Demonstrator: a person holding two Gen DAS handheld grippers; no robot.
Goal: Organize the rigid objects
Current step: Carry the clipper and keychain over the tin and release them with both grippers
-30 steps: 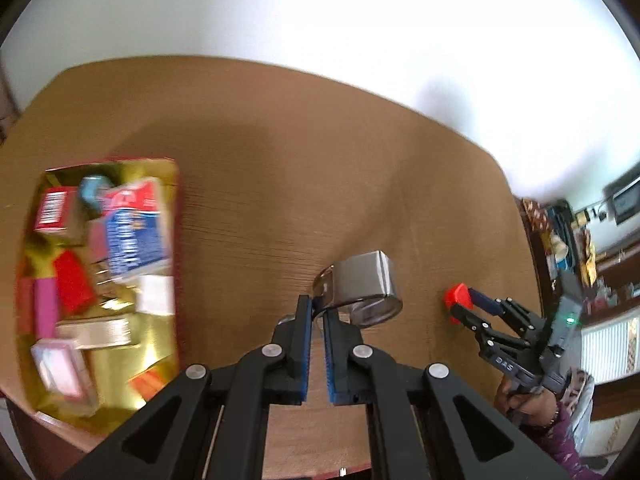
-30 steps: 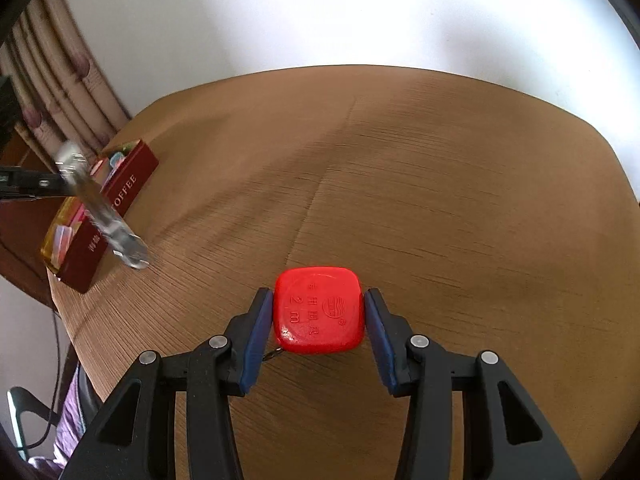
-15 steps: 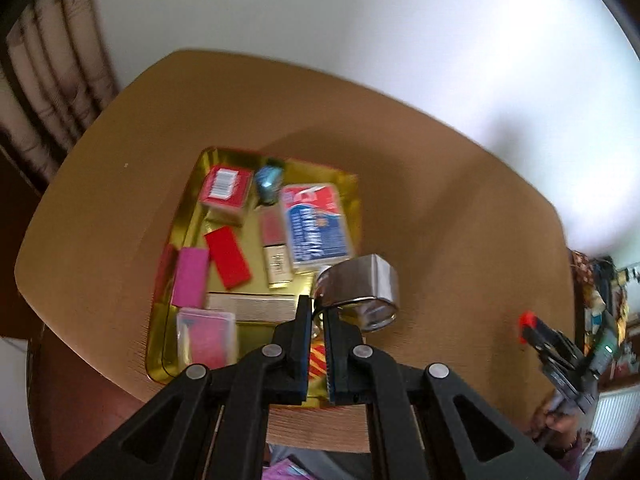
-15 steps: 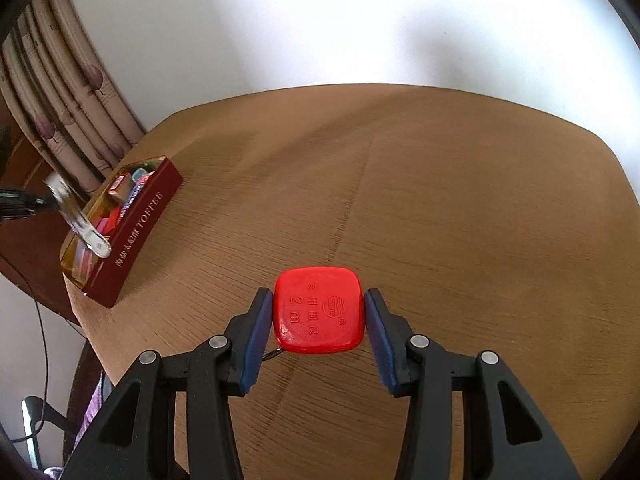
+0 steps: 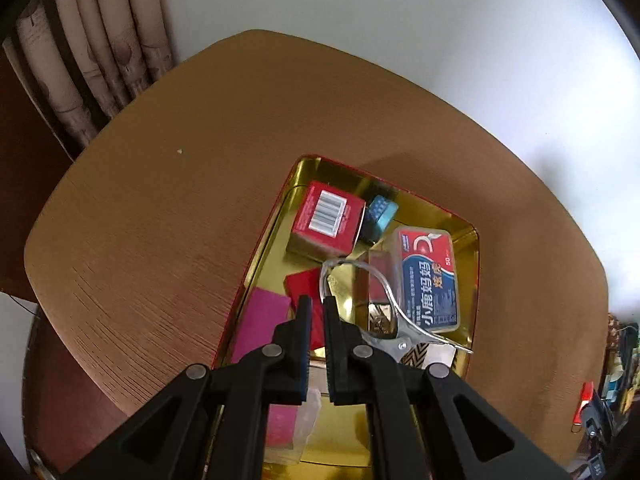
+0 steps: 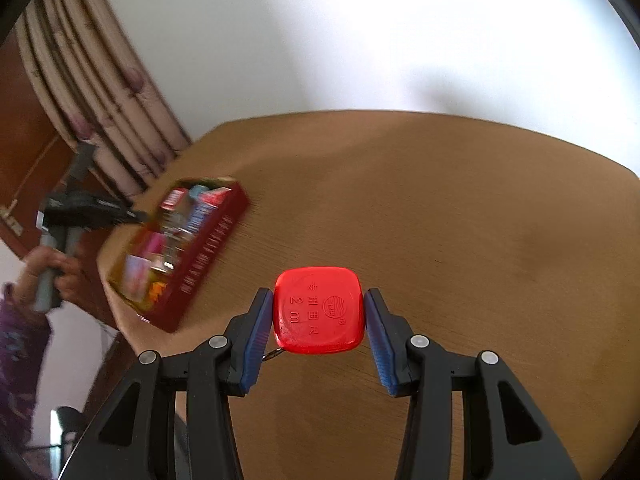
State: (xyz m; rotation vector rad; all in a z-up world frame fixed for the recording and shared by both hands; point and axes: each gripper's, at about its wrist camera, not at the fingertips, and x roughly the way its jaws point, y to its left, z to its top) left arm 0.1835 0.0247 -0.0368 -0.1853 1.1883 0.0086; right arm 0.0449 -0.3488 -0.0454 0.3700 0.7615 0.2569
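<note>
My left gripper (image 5: pixel 316 308) hangs over the gold tin tray (image 5: pixel 474 240) with its jaws slightly apart. A large metal clip (image 5: pixel 384 308) lies in the tray just right of the fingertips; it no longer sits between the pads. My right gripper (image 6: pixel 319 312) is shut on a red square tape measure (image 6: pixel 319 310) marked 2 m and holds it above the brown table (image 6: pixel 460 208). The red-sided tray (image 6: pixel 208 256) stands far left in the right wrist view, with the left gripper (image 6: pixel 132 216) over it.
The tray holds a red barcode box (image 5: pixel 328 216), a blue item (image 5: pixel 380 212), a floss-pick box (image 5: pixel 428 276), a pink card (image 5: pixel 262 320) and other small boxes. Curtains (image 5: pixel 100 48) hang behind the table's far left. The tray sits near the table's front edge.
My left gripper has come down over the tray and the metal clip has left its pads and dropped into the tray. My right gripper has risen and turned left with the tape measure.
</note>
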